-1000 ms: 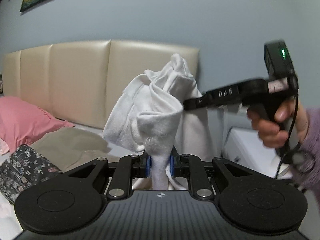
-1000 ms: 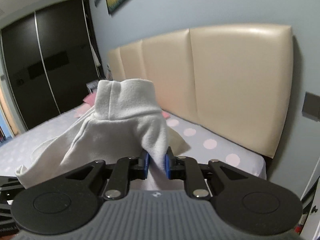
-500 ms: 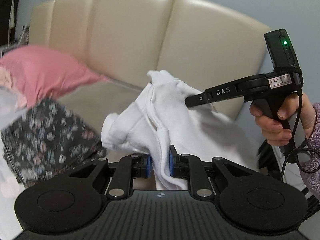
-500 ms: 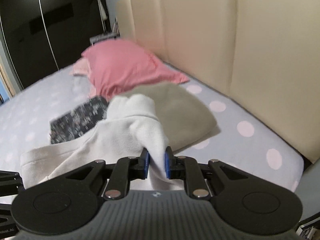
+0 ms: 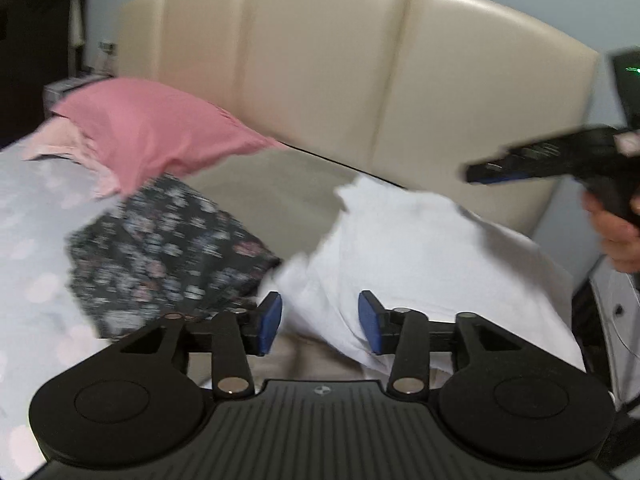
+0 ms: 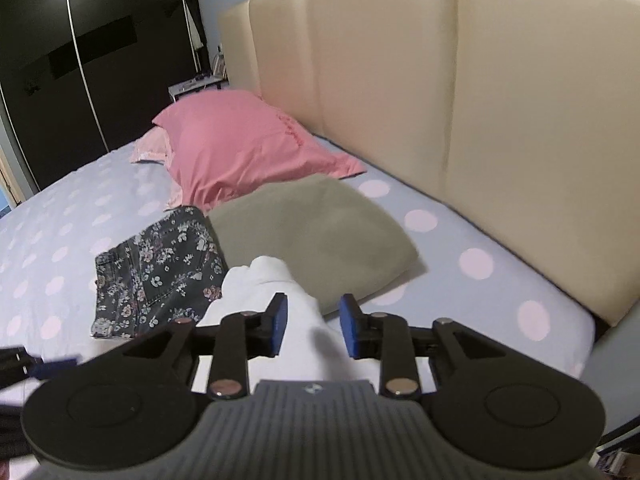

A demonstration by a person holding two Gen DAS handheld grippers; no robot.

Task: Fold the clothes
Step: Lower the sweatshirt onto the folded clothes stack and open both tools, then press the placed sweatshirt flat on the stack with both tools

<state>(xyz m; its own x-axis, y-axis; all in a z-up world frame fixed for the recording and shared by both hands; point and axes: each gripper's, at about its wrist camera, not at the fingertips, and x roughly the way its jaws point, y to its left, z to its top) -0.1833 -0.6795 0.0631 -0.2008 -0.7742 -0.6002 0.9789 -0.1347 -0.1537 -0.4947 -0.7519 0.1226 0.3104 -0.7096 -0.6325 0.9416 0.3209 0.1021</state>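
Both grippers gape wide over a white garment [image 5: 420, 248] heaped on the spotted bedsheet [image 6: 72, 240].

Left gripper [image 5: 320, 322] spreads its blue pads apart with soft white fleece bunched loosely between them; right gripper [image 6: 312, 326] likewise stands apart above a rounded white fold. Motion blur smears the dark floral shorts [image 6: 160, 272] in the left wrist view. An olive cushion [image 6: 320, 240] lies just behind, a pink pillow [image 6: 240, 144] against the padded cream headboard [image 6: 440, 80].

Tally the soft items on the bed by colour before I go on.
White garment: 1
Dark floral garment: 1
Olive pillow: 1
Pink pillows: 2, a deep pink one over a pale pink one
Total: 5
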